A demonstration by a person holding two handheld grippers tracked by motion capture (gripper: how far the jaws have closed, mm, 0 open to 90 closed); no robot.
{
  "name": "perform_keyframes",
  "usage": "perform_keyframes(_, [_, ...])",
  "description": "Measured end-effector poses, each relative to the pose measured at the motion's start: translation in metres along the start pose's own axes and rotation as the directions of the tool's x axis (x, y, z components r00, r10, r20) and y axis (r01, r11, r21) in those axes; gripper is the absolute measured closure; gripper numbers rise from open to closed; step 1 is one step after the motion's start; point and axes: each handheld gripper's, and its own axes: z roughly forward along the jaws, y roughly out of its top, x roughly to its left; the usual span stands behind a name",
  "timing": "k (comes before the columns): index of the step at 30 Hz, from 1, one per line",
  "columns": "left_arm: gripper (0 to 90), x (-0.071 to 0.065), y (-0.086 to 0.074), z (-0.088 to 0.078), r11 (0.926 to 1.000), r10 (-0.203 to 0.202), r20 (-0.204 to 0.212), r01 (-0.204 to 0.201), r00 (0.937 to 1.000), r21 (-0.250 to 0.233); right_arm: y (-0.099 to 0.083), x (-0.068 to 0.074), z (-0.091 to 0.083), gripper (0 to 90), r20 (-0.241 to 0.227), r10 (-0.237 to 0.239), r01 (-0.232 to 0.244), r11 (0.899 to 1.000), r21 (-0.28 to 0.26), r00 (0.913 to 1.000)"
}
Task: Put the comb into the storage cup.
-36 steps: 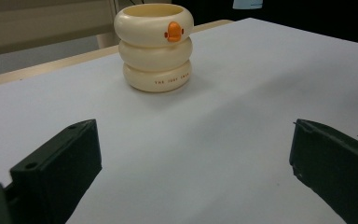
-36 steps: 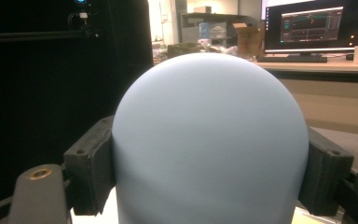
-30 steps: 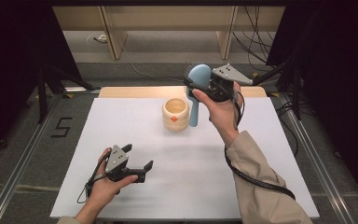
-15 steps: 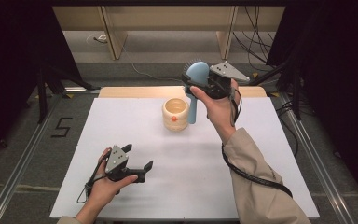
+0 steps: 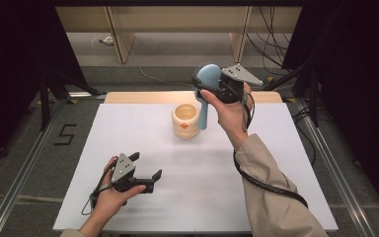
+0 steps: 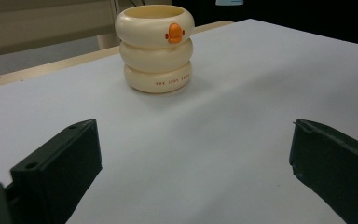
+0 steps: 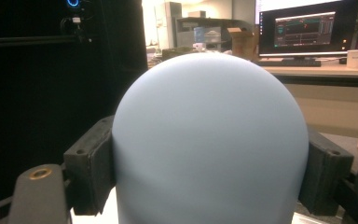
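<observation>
The right gripper (image 5: pixel 212 85) is clamping its jaws on the rounded head of a pale blue brush (image 5: pixel 206 91), holding it in the air above the far side of the white table (image 5: pixel 276 163), its handle hanging down just beside a cream ringed cup (image 5: pixel 185 120) with an orange mark. The cup is standing upright on the table. Near the front edge, the left gripper (image 5: pixel 143 170) is resting low with its jaws spread wide and holding nothing, pointing toward the cup.
</observation>
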Motion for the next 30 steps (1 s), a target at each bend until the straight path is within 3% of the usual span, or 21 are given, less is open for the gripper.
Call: perform_keyframes(30, [1.7, 0.0, 0.0, 0.0001, 1.0, -0.002, -0.002, 0.002, 1.0, -0.002, 0.0028, -0.0004, 0.0074, 21.3, 0.01, -0.008, 0.008, 1.0, -0.012, 0.9999])
